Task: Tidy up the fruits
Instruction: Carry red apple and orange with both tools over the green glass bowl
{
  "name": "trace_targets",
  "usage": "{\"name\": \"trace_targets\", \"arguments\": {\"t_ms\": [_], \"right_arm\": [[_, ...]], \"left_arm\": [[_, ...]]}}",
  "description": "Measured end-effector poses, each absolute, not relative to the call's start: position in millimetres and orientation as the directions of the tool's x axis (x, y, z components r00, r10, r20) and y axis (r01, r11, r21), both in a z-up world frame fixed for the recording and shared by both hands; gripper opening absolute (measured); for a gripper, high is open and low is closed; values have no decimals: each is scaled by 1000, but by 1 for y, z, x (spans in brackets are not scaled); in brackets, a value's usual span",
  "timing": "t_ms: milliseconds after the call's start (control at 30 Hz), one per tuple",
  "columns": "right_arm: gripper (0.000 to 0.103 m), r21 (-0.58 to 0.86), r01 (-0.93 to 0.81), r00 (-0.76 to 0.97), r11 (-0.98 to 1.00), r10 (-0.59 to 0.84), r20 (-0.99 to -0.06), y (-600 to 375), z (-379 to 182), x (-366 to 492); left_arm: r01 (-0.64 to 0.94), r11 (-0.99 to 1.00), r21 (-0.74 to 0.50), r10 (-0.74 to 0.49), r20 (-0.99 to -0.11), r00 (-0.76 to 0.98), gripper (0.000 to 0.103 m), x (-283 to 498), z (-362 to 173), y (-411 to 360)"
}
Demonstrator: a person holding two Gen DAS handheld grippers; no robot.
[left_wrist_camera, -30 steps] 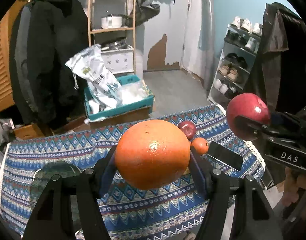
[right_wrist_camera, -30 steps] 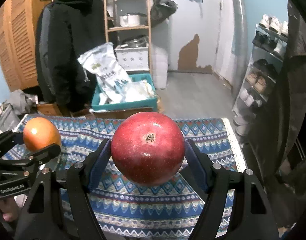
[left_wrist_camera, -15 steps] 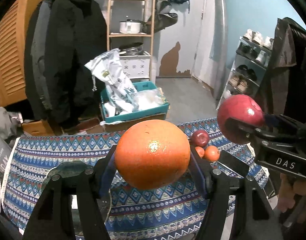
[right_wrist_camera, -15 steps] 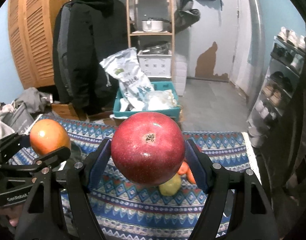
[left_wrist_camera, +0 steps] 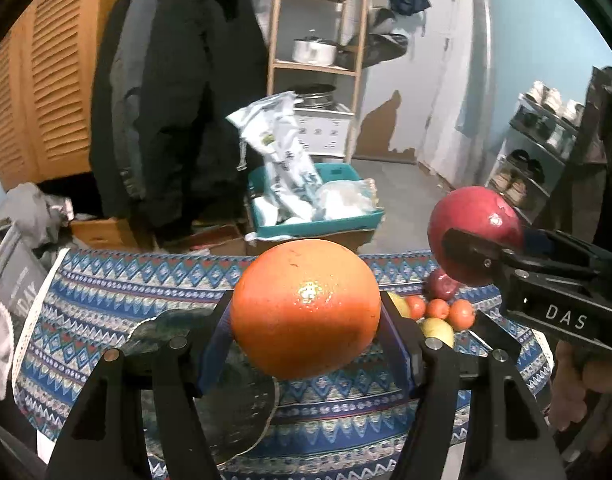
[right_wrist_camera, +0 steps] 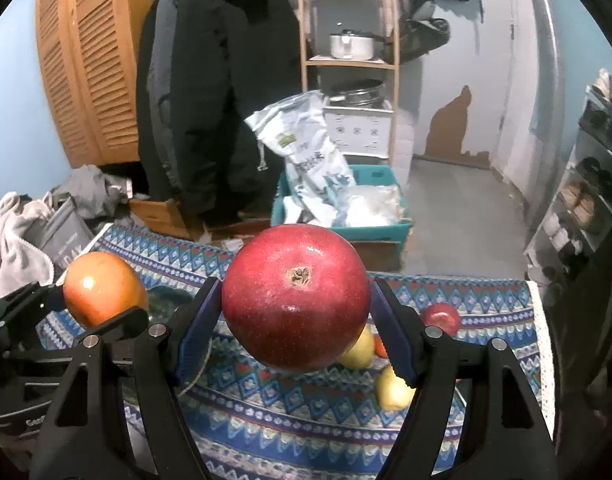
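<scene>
In the left wrist view, the left gripper point(left_wrist_camera: 306, 308) fills the bottom centre of the frame, its blue pads pinching a big orange point(left_wrist_camera: 305, 307) from both sides, held up in the air above the patterned cloth point(left_wrist_camera: 106, 300). A dark glass plate point(left_wrist_camera: 234, 408) lies on the cloth at lower left, just under and behind the orange. On the right edge the right gripper point(left_wrist_camera: 475, 248) clamps a red apple point(left_wrist_camera: 474, 246), and below it a small heap of loose fruit point(left_wrist_camera: 437, 312) sits on the cloth. My worry: the orange is round and smooth, held only at its widest part, so a quick tilt or a slack squeeze could let it roll out and knock the heap about or run off the table edge.

In the right wrist view, the apple point(right_wrist_camera: 296, 300) sits dead centre between the right gripper's point(right_wrist_camera: 296, 308) pads, calyx facing the camera, well above the cloth point(right_wrist_camera: 485, 300). The orange point(right_wrist_camera: 104, 288) shows at left in the other tool, close beside it; the two could bump if both swing towards the plate point(right_wrist_camera: 170, 300) together. Loose fruit point(right_wrist_camera: 389, 388) lies lower right.
</scene>
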State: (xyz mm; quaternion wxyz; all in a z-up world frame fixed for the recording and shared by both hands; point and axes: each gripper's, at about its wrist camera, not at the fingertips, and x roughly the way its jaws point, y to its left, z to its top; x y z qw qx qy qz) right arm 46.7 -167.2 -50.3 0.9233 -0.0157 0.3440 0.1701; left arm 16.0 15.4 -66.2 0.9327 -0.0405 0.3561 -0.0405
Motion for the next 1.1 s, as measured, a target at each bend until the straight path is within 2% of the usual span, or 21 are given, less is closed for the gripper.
{"name": "trace_targets", "arguments": {"t_ms": [533, 800, 1100], "right_arm": [[75, 118, -432, 604, 894, 384, -698, -77, -81, 75], [75, 176, -481, 488, 859, 429, -760, -33, -126, 92], [75, 186, -489, 378, 852, 399, -836, -3, -183, 103]], "left_arm": [[-130, 986, -107, 12, -727, 687, 69, 21, -106, 100], [-216, 973, -86, 65, -791, 608, 69, 25, -152, 136], [-290, 952, -99, 62, -864, 499, 69, 32, -201, 164]]}}
